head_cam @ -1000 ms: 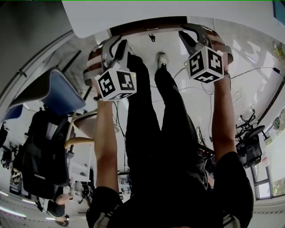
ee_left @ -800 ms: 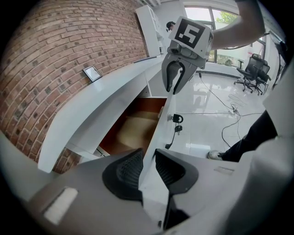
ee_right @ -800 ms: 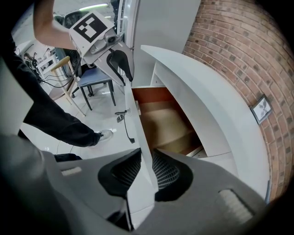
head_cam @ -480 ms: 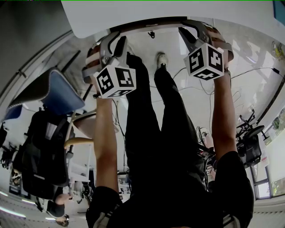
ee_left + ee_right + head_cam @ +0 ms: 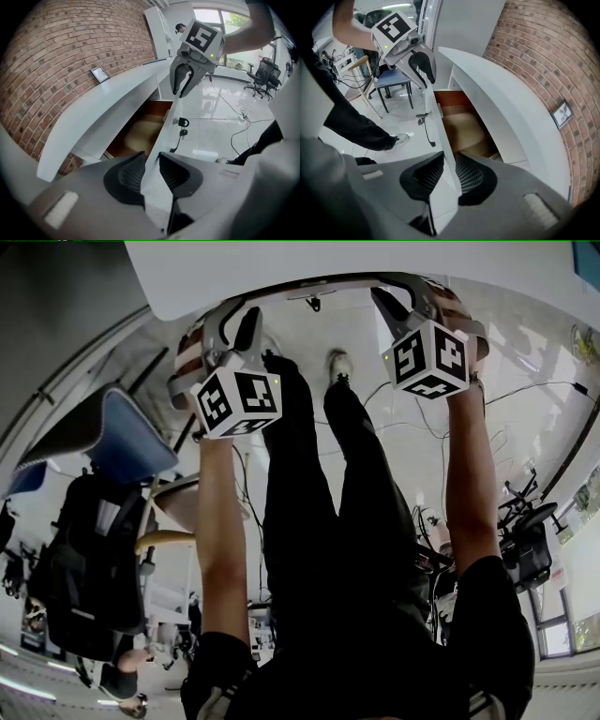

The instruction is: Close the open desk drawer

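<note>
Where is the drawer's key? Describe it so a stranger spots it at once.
Start at the brick wall, then drop to the long white desk against it and its open drawer with the brown inside. On the outer face of the white drawer front hangs a small dark key with a cord trailing below, the only dark thing on that pale panel.
</note>
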A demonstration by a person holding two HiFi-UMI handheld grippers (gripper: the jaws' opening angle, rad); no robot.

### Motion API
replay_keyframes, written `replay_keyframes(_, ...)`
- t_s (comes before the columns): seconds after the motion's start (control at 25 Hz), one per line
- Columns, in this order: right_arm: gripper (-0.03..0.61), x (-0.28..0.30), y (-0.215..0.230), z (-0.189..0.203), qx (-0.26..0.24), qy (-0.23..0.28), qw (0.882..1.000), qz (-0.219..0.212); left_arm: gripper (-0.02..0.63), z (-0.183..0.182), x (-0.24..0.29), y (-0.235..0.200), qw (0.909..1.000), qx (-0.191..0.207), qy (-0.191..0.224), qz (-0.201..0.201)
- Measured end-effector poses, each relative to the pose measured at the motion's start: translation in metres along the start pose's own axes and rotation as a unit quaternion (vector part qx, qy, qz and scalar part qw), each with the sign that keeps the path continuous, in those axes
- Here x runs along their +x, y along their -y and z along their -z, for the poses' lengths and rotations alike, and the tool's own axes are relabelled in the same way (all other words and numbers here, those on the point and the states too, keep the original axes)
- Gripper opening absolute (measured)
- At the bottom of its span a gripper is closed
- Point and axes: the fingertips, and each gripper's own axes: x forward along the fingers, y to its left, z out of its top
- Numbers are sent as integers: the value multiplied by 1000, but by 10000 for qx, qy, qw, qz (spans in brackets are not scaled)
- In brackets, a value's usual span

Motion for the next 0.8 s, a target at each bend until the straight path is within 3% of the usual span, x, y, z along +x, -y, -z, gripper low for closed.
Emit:
replay_keyframes(0.4, 89, 1, 9, 0, 4, -10, 9997, 232, 118, -4, 5, -6, 9999, -96, 29, -104)
replay_keyframes(0.8, 129, -8, 12, -2, 237, 169, 9972, 684, 109, -3, -7, -9, 9980, -483, 197, -352)
